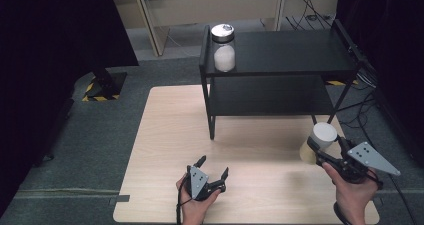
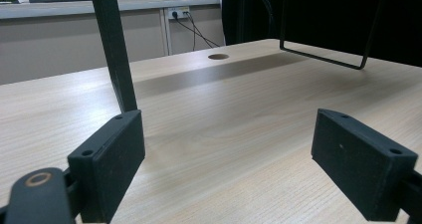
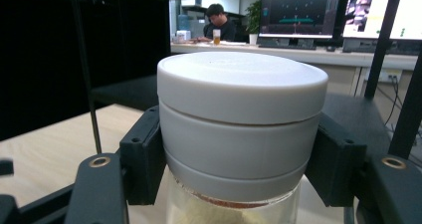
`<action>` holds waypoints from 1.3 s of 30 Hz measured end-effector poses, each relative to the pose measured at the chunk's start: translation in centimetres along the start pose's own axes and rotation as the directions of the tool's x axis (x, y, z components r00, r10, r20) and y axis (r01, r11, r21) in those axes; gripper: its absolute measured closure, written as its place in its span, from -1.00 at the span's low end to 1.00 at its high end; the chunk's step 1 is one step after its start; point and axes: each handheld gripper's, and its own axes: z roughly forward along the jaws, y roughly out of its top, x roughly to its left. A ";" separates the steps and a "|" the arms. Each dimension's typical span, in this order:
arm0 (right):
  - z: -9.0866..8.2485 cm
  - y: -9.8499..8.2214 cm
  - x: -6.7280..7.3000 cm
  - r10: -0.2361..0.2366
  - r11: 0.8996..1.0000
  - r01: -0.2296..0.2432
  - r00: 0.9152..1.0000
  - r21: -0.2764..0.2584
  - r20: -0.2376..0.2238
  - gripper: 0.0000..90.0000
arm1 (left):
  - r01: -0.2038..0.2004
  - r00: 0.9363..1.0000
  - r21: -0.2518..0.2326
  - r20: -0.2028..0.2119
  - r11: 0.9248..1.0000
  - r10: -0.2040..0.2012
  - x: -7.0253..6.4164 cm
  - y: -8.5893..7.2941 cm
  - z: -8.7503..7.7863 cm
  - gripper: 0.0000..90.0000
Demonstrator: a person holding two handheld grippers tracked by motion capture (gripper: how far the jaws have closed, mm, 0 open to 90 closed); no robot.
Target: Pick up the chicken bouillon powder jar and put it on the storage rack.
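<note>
While right gripper (image 1: 320,152) clamps white-lidded jar (image 3: 242,134) by lid, lower right of frame, lid could twist loose, jar drops; left gripper (image 1: 212,172) idle, jaws spread.

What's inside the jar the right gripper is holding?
The jar shows pale yellowish powder through its glass below the white lid. The right gripper clamps the lid; lid and jaws hide how full it is.

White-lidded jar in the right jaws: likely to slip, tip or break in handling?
The jar is gripped by its lid, whose smooth sides look slippery, so it might slide. The clear body looks like glass, probably fragile. It seems partly filled with pale powder, so probably moderately heavy and liable to swing below the right gripper.
</note>
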 end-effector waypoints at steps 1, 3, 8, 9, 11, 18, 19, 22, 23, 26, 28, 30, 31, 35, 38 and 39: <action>0.1 0.3 0.0 -0.002 1.000 0.002 1.000 -0.006 0.002 -0.24 | -0.001 1.000 0.000 -0.001 1.000 0.001 0.0 0.0 0.0 -0.71; 0.3 0.9 0.0 -0.002 1.000 0.002 1.000 -0.017 0.004 -0.24 | -0.003 1.000 0.000 -0.001 1.000 0.003 0.0 0.0 0.0 -0.71; 0.8 2.6 -0.1 0.000 0.999 0.001 1.000 -0.043 0.009 -0.24 | 0.001 1.000 0.000 -0.001 1.000 -0.001 0.0 0.0 0.0 -0.71; 0.9 2.9 -0.1 -0.001 0.999 0.002 1.000 -0.045 0.010 -0.24 | 0.000 1.000 0.000 -0.002 1.000 0.000 0.0 0.0 0.0 -0.71; 1.1 3.7 -0.2 -0.004 0.999 0.005 1.000 -0.055 0.011 -0.24 | -0.001 1.000 0.001 -0.002 1.000 0.001 0.0 0.0 0.0 -0.71; 1.9 6.5 -0.3 -0.017 0.996 0.018 1.000 -0.084 0.016 -0.24 | 0.003 1.000 0.001 -0.005 1.000 -0.003 0.0 0.0 0.0 -0.71; 2.1 7.0 -0.3 -0.021 0.996 0.022 1.000 -0.087 0.016 -0.24 | 0.004 1.000 0.001 -0.005 1.000 -0.004 0.0 0.0 0.0 -0.72; 2.5 7.9 -0.4 -0.018 0.995 0.019 1.000 -0.097 0.016 -0.24 | 0.007 1.000 0.005 -0.006 1.000 -0.007 0.0 0.1 0.0 -0.72; 2.6 8.2 -0.4 -0.017 0.995 0.018 1.000 -0.101 0.016 -0.24 | 0.006 1.000 0.006 -0.005 1.000 -0.006 0.0 0.1 0.0 -0.72; 2.9 9.0 -0.4 -0.018 0.995 0.020 1.000 -0.101 0.022 -0.24 | 0.003 1.000 0.005 -0.005 1.000 -0.003 0.0 0.1 0.0 -0.72; 3.1 9.4 -0.3 -0.016 0.995 0.018 1.000 -0.100 0.022 -0.24 | 0.004 1.000 0.005 -0.005 1.000 -0.004 0.0 0.1 0.0 -0.72; 3.2 9.7 -0.3 -0.014 0.995 0.016 1.000 -0.100 0.022 -0.24 | 0.005 1.000 0.007 -0.004 1.000 -0.005 0.0 0.1 0.0 -0.72; 3.3 10.0 -0.3 -0.014 0.995 0.016 1.000 -0.100 0.022 -0.24 | 0.006 1.000 0.007 -0.004 1.000 -0.006 0.0 0.1 0.0 -0.72; 3.6 10.7 -0.4 0.000 0.994 0.003 1.000 -0.113 0.026 -0.24 | 0.005 1.000 0.007 -0.005 1.000 -0.005 0.0 0.1 0.0 -0.72; 3.7 11.5 -0.6 0.006 0.992 -0.003 1.000 -0.126 0.023 -0.24 | 0.007 1.000 0.008 -0.005 1.000 -0.007 0.0 0.1 0.0 -0.72; 3.8 11.8 -0.6 0.005 0.992 -0.002 1.000 -0.128 0.025 -0.24 | 0.007 1.000 0.008 -0.005 1.000 -0.007 0.0 0.1 0.0 -0.72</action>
